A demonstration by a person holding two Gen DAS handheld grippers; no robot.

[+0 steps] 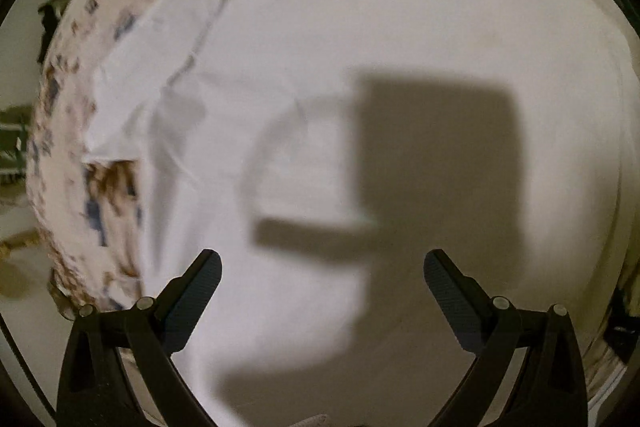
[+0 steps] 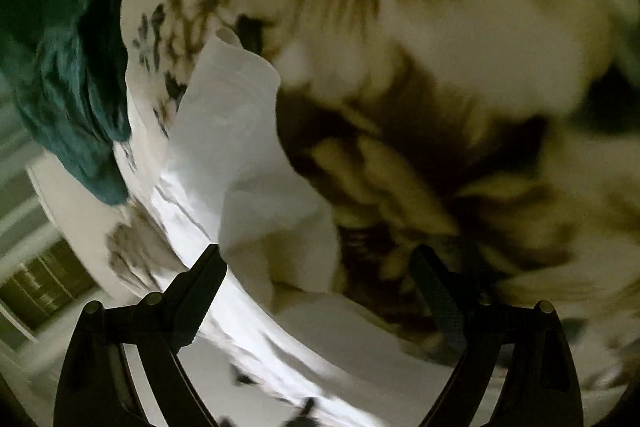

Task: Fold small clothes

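Note:
A white garment (image 1: 360,35) lies spread flat on a floral bedsheet (image 1: 60,115) and fills most of the left wrist view, with a creased folded edge at its left. My left gripper (image 1: 322,267) hangs open and empty above it and casts a dark shadow on the cloth. In the right wrist view, a sleeve or corner of the white garment (image 2: 240,131) lies rumpled on the floral sheet (image 2: 460,107). My right gripper (image 2: 320,263) is open just above this white cloth, holding nothing. This view is blurred.
A teal green cloth (image 2: 68,75) lies bunched at the left edge of the bed in the right wrist view. The bed's edge and the floor (image 1: 16,247) show at the left of the left wrist view.

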